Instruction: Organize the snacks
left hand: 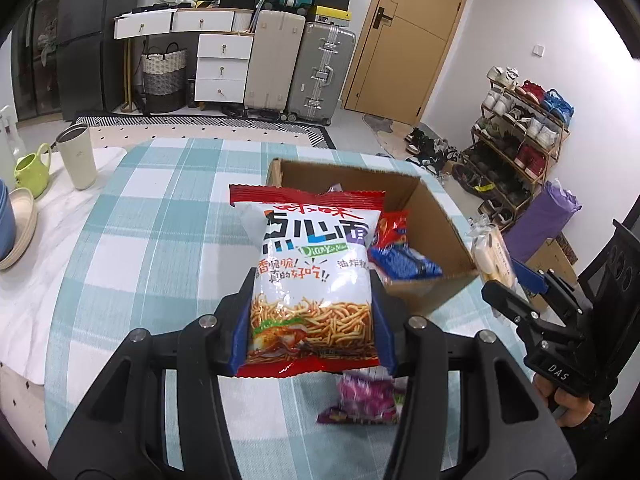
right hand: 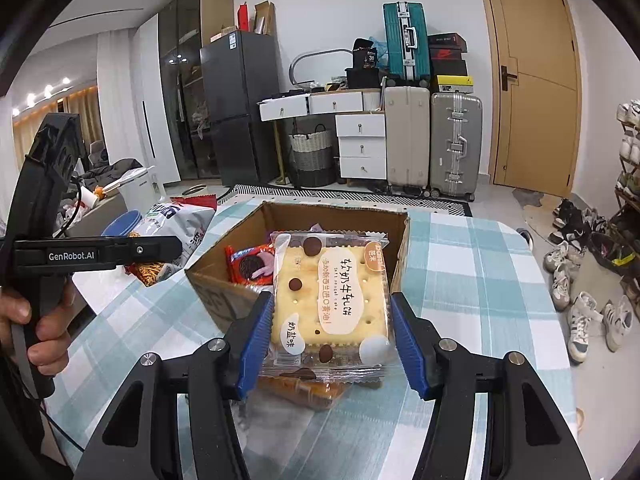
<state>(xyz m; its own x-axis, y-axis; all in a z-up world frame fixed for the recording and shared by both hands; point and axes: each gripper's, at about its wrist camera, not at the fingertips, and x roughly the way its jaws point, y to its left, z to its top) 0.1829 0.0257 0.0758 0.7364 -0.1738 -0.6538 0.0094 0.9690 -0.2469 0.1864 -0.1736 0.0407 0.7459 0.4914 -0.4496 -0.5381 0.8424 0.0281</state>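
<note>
My left gripper (left hand: 312, 280) is shut on a red and white bag of noodle snacks (left hand: 310, 272), held up just in front of the open cardboard box (left hand: 436, 224). My right gripper (right hand: 330, 302) is shut on a clear packet of cream crackers (right hand: 330, 296), raised before the same cardboard box (right hand: 224, 300). Inside the box lie a red cookie pack (right hand: 250, 266) and a blue pack (left hand: 404, 262). In the left wrist view the right gripper (left hand: 500, 276) shows at the right with its cracker packet (left hand: 496, 258). The noodle bag (right hand: 172, 232) and a hand (right hand: 40, 320) show at the left of the right wrist view.
A purple snack pack (left hand: 366, 404) and an orange-brown pack (right hand: 308, 390) lie on the checked tablecloth (left hand: 160, 240) below the grippers. A cup (left hand: 78, 156), a green mug (left hand: 32, 170) and stacked bowls (left hand: 16, 224) stand at the table's left. A shoe rack (left hand: 516, 136) stands beside the table.
</note>
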